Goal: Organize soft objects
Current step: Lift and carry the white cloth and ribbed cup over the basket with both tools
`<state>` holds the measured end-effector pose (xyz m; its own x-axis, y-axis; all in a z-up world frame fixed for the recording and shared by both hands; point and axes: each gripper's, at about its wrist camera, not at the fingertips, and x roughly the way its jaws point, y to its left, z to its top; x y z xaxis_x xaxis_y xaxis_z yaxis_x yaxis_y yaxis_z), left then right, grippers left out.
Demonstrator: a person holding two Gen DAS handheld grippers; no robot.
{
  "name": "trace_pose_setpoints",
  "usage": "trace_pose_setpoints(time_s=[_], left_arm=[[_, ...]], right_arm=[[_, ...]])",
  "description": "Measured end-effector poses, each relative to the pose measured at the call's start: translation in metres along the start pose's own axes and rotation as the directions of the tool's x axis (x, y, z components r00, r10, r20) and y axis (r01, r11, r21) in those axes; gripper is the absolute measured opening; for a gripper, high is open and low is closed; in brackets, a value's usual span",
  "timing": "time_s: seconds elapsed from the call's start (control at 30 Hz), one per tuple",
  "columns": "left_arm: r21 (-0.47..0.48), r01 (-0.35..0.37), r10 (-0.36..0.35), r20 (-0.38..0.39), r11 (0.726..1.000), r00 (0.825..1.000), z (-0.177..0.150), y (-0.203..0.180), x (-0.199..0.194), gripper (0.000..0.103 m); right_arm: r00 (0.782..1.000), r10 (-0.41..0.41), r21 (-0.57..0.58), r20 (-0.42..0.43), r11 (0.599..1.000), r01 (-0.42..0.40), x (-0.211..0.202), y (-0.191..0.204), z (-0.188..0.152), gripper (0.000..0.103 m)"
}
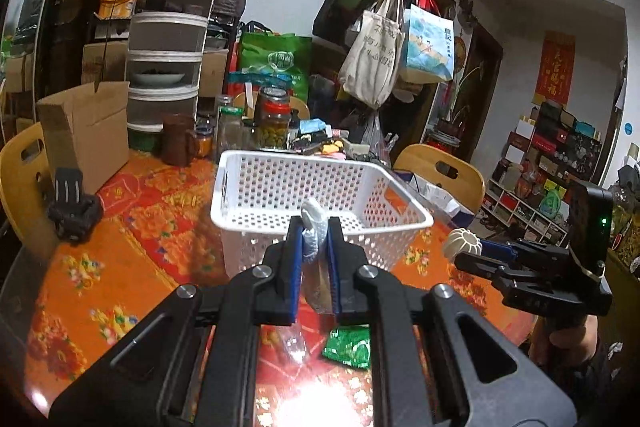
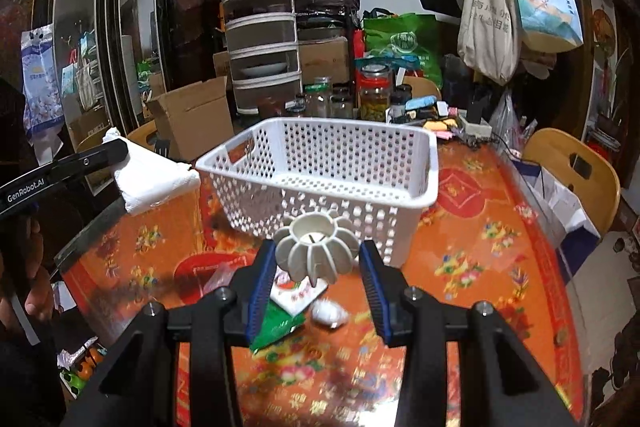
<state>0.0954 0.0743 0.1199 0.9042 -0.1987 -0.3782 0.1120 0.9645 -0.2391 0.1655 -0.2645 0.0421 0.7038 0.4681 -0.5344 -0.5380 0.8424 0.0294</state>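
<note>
A white perforated basket stands on the orange floral tablecloth. My left gripper is shut on a white soft piece. It hangs above the table just before the basket's near wall. The right wrist view shows the same gripper at the left with the white piece jutting toward the basket. My right gripper is shut on a cream ribbed pumpkin-shaped object, held in the air before the basket's near right corner. In the left wrist view this gripper carries the pumpkin shape at its tip.
On the cloth under the grippers lie a green packet, a red-and-white packet and a small white crumpled lump. Jars and a cardboard box crowd the far side. A black holder sits left; wooden chairs flank the table.
</note>
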Motion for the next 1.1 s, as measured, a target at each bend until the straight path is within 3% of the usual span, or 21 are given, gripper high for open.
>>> trace_pose_setpoints(time_s=[0.37,0.63,0.8,1.1], left_arm=[[0.023,0.010,-0.009,-0.029,1.000,1.000,0.061,-0.002,0.046,0.010],[0.047,-0.030,0.035,-0.108,0.998,0.994,0.093,-0.010,0.115,0.010],[0.046,-0.055,0.062,-0.197,0.997,0.978,0.097,-0.008,0.173,0.010],[0.042,-0.128,0.135,-0.379,0.991,0.915,0.076,0.007,0.267,0.010]], right_arm=[[0.999,-0.033,-0.030,-0.010,0.999,0.033,0.026,-0.009,0.058,0.042],[0.991,-0.062,-0.029,-0.114,0.998,0.060,0.092,-0.021,0.096,0.042],[0.975,-0.100,-0.037,-0.197,0.995,0.094,0.138,-0.028,0.103,0.042],[0.930,-0.116,-0.055,-0.348,0.993,0.103,0.204,-0.031,0.095,0.042]])
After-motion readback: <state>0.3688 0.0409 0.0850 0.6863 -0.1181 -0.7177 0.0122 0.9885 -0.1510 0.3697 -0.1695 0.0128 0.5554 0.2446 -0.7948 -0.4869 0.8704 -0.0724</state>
